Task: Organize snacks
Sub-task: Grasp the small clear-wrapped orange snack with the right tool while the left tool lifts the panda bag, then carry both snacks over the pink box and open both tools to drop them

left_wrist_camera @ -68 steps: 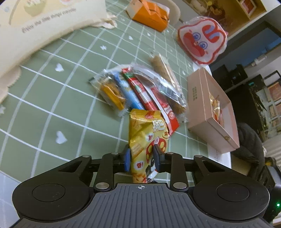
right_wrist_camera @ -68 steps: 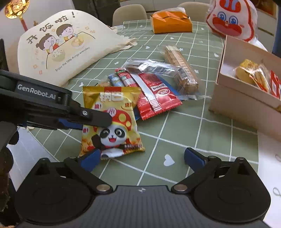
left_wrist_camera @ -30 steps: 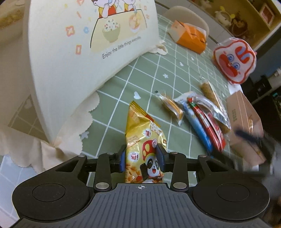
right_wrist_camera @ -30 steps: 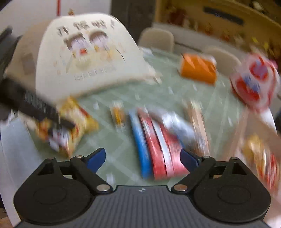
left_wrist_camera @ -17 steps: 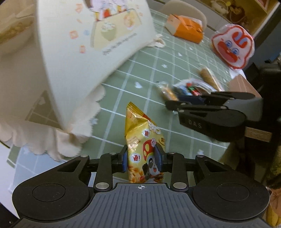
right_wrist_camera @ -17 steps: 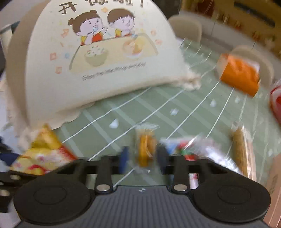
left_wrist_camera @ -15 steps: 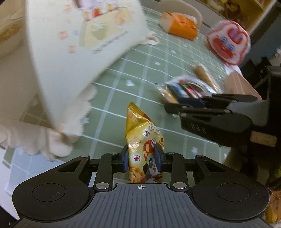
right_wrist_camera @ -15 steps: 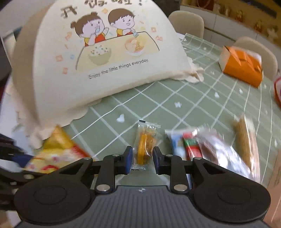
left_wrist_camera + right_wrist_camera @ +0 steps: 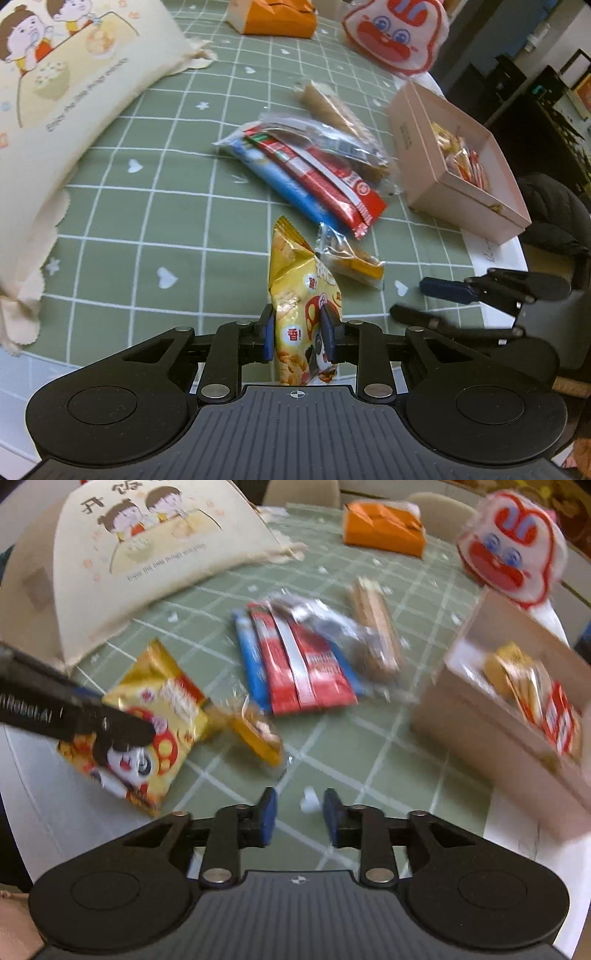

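At 9 o'clock the cream food cover (image 9: 55, 110) is seen on the green checked surface (image 9: 147, 229). Yellow panda snack bag (image 9: 299, 295) is pinched in the left gripper (image 9: 297, 338), jaws just tightened on it. At 1 o'clock, the small orange-filled packet (image 9: 351, 258) is left lying loose. Right gripper (image 9: 298, 818) is seen narrow, just reopened, nothing between. Pink box (image 9: 436, 173) at 2 o'clock. Risk, prob.: bag slipped or crushed if squeezed more; packet knocked en route.
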Demonstrator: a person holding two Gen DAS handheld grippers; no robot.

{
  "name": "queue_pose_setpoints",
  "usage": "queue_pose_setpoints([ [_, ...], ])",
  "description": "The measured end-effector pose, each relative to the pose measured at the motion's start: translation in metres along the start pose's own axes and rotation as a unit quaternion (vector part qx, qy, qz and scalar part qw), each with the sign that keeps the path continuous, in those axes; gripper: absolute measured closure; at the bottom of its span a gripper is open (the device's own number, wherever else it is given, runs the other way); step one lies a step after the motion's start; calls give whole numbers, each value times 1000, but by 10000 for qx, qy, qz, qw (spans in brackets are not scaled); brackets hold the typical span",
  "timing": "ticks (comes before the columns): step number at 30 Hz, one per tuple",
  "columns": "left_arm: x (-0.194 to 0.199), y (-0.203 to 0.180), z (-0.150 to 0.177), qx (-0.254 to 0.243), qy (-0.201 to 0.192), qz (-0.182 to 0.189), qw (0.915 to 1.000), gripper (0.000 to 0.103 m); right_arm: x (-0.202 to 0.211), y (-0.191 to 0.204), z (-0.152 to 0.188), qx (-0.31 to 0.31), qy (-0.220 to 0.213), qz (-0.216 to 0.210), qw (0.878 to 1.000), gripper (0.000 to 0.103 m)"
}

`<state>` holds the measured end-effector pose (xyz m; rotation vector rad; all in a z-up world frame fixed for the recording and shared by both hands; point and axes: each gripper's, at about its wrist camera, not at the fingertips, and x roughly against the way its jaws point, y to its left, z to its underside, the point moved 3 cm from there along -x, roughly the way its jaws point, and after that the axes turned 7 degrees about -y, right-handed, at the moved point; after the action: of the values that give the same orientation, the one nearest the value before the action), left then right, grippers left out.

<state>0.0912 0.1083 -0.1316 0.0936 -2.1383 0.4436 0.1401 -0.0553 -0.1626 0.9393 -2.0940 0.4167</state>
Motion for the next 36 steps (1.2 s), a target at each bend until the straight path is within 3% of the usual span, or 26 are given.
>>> queue_pose_setpoints([
  [1,-1,0,0,13,14,-1,10000,74,1,-1,3,-45,-15,22,10000,50],
  [5,0,1,-1,30,-7,-139,9999,74,9,-4,6,-11,-313,194,9993,36],
  [8,7,5,-1,22,-65,-349,9994,74,11,1,-1,80,-581,231,9980,20],
  [14,16,18,1,39,-162,-710,9973,74,-6,20,-17,292,-688,-169,9971,18],
  [19,17,23,1,157,-183,-716,9971,73,-20,37,-23,343,-217,-676,9969,35],
  [22,17,24,1,177,-179,-702,9972,73,-12,47,-22,358,-50,-1278,9911,36],
  [28,16,25,1,175,-173,-673,9974,73,-15,43,-30,289,-332,-703,9966,36],
  [33,13,32,0,388,-194,-503,9978,73,-37,36,-39,-236,-201,-856,9958,36],
  [35,10,38,-1,568,-213,-332,9976,72,-40,43,-40,-87,-224,-748,9969,49],
  [36,8,39,-1,660,-210,-265,9972,73,-40,48,-41,77,-211,-654,9976,67],
])
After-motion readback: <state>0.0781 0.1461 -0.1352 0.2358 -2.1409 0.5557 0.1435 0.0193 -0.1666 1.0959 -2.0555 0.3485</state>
